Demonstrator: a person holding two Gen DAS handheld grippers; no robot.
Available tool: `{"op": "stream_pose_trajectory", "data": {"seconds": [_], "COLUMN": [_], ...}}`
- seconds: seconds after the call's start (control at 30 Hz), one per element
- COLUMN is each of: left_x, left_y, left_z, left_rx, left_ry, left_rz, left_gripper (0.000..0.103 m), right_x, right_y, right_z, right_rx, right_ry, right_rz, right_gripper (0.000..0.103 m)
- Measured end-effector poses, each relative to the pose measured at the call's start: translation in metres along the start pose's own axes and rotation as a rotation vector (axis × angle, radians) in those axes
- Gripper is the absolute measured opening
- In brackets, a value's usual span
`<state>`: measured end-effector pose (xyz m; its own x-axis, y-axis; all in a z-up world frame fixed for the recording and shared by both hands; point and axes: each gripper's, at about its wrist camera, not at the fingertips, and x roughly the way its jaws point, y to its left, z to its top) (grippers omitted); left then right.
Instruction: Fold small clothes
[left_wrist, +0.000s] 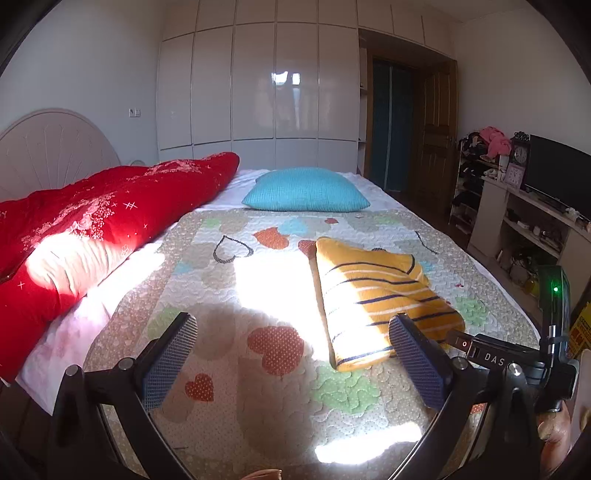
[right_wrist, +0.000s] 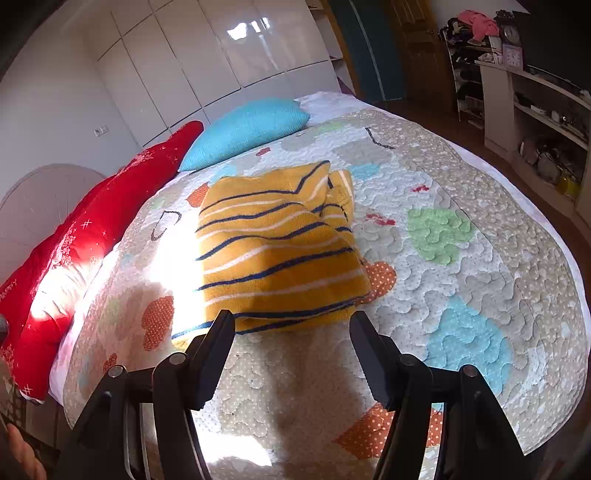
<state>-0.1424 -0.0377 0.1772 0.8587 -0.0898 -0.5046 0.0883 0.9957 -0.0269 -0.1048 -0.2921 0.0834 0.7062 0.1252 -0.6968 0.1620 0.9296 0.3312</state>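
A small mustard-yellow garment with navy and white stripes (left_wrist: 373, 295) lies folded on the quilted bedspread (left_wrist: 229, 288). It also shows in the right wrist view (right_wrist: 277, 243). My left gripper (left_wrist: 293, 326) is open and empty, held above the quilt with the garment's near edge by its right finger. My right gripper (right_wrist: 291, 325) is open and empty, its fingertips just short of the garment's near edge.
A red duvet (left_wrist: 92, 221) runs along the left side of the bed. A turquoise pillow (left_wrist: 306, 190) lies at the far end. Shelves (left_wrist: 532, 225) with a clock and a TV stand to the right, past the bed's edge.
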Motion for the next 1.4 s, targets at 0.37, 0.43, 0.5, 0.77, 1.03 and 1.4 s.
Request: {"op": "stream_pose_trajectory", "data": {"seconds": [0.37, 0.43, 0.5, 0.77, 1.03, 1.4], "left_x": [0.030, 0.036, 0.040, 0.051, 0.058, 0.061], "left_y": [0.005, 0.004, 0.005, 0.008, 0.011, 0.009], "left_z": [-0.024, -0.029, -0.033, -0.042, -0.046, -0.050], "left_rx": [-0.031, -0.036, -0.040, -0.050, -0.045, -0.036], "left_ry": [0.158, 0.192, 0.220, 0.283, 0.316, 0.336], "left_rz": [0.012, 0.016, 0.014, 0.025, 0.056, 0.060], "left_gripper": [0.103, 0.103, 0.103, 0.103, 0.103, 0.103], "right_x": [0.011, 0.013, 0.016, 0.023, 0.023, 0.026], "right_y": [0.002, 0.006, 0.008, 0.012, 0.019, 0.016], "right_z": [-0.016, -0.019, -0.022, -0.030, -0.031, -0.034], "right_rx": [-0.015, -0.029, -0.038, -0.052, -0.087, -0.079], "right_ry": [0.057, 0.067, 0.077, 0.106, 0.103, 0.115], "right_rz": [-0.021, -0.023, -0.025, -0.034, -0.043, -0.052], "right_gripper": [0.069, 0.070, 0.071, 0.071, 0.073, 0.073]}}
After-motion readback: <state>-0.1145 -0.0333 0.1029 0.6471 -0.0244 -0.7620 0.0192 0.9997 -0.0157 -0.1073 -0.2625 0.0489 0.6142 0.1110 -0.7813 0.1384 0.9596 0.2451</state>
